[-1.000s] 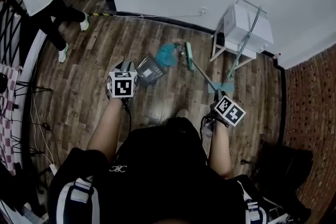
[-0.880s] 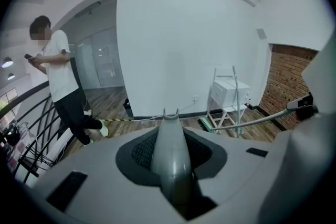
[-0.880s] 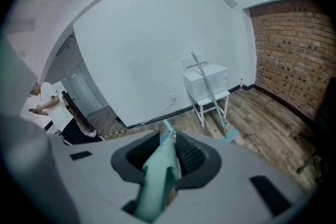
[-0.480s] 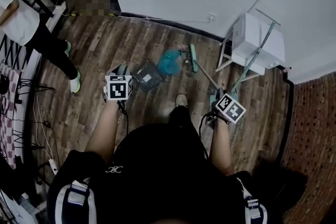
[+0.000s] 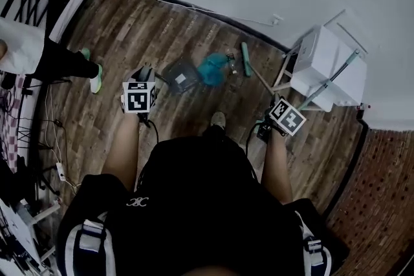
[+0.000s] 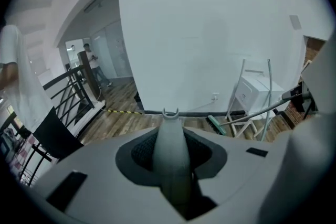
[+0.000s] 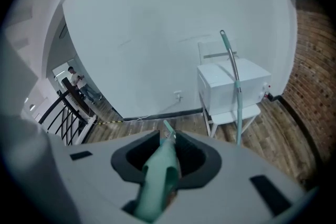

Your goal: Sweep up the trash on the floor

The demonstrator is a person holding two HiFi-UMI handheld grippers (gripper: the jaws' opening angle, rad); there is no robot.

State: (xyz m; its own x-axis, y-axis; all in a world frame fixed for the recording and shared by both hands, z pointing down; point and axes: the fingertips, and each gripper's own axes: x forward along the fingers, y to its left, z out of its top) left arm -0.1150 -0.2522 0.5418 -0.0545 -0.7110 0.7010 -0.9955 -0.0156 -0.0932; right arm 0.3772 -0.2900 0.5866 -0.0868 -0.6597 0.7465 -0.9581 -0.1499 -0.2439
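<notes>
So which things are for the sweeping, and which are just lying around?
For sweeping: broom in the right tongs, dustpan in the left tongs, blue trash on the floor.
Just there: white cabinet, green pole leaning on it, person standing nearby.

Dustpan (image 5: 180,76): dark grey, on the wood floor, just left of your trash.
Trash (image 5: 212,68): crumpled teal wad — just beside the dustpan.
Broom (image 5: 246,59): teal head right of the wad — handle slants back toward you.
</notes>
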